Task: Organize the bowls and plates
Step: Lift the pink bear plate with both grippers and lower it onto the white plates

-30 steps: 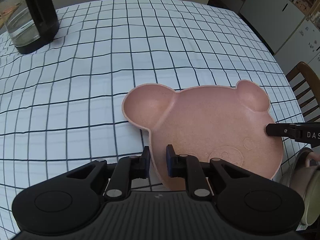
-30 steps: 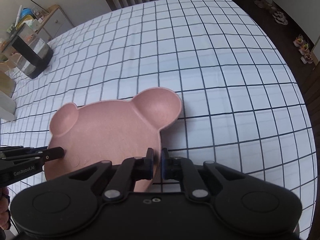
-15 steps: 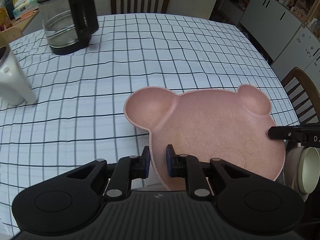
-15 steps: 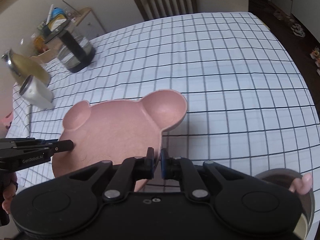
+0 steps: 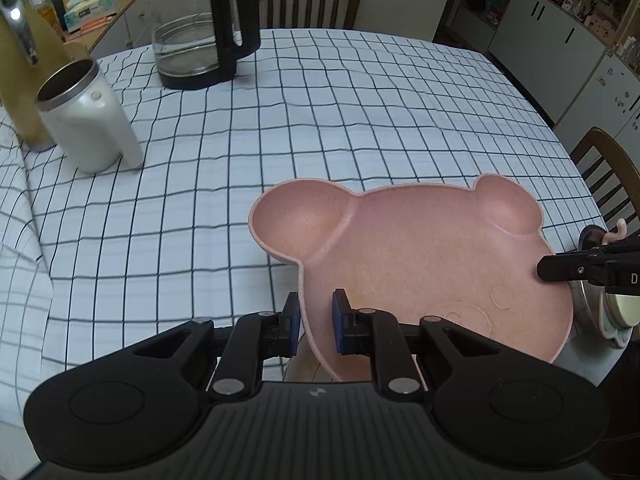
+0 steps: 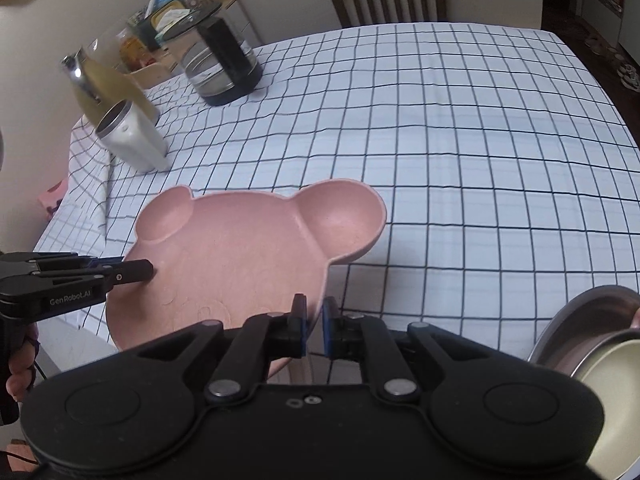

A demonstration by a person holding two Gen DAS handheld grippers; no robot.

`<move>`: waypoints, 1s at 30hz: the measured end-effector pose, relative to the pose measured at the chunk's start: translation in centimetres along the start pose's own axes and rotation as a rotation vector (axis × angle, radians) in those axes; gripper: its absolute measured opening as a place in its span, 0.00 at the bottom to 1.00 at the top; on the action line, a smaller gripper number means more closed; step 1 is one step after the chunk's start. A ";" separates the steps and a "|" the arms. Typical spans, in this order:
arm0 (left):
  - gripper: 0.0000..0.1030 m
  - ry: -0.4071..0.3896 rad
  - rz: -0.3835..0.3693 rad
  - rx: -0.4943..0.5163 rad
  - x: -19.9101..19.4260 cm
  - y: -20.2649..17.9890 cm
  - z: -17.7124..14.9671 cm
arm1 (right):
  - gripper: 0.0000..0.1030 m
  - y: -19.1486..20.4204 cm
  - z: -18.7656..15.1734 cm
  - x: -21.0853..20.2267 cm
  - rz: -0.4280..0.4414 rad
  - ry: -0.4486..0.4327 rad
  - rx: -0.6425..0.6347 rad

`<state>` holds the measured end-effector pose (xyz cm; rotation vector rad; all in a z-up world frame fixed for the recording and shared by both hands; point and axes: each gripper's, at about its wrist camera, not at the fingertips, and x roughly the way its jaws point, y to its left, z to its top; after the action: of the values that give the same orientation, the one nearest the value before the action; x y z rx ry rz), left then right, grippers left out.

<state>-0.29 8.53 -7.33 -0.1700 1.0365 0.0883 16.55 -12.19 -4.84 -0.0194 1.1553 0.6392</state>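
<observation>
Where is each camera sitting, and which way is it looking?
Left wrist view: sits on the left gripper, looking forward along its fingers across the pink bear plate toward the glass kettle; the right gripper pokes in at the right edge.
Right wrist view: sits on the right gripper, looking across the plate from its other side; the left gripper and the person's hand show at left.
Both views share the plate, checked tablecloth, kettle and white cup.
</observation>
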 end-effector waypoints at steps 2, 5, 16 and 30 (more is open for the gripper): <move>0.14 -0.001 0.004 0.001 -0.2 0.4 -0.9 | 0.09 0.6 -0.5 0.3 0.002 0.008 -0.008; 0.15 0.002 0.011 0.001 -0.2 0.7 -2.3 | 0.09 1.3 -1.6 0.8 0.004 0.024 -0.022; 0.14 0.006 0.024 -0.012 0.0 1.2 -5.7 | 0.09 2.3 -4.8 2.2 0.006 0.053 -0.051; 0.14 0.014 0.043 0.013 1.1 0.2 -7.1 | 0.10 2.2 -6.3 3.6 -0.028 0.046 -0.094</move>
<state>-5.81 7.43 -11.85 -0.1365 1.0550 0.1195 11.09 -10.86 -9.93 -0.1300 1.1666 0.6709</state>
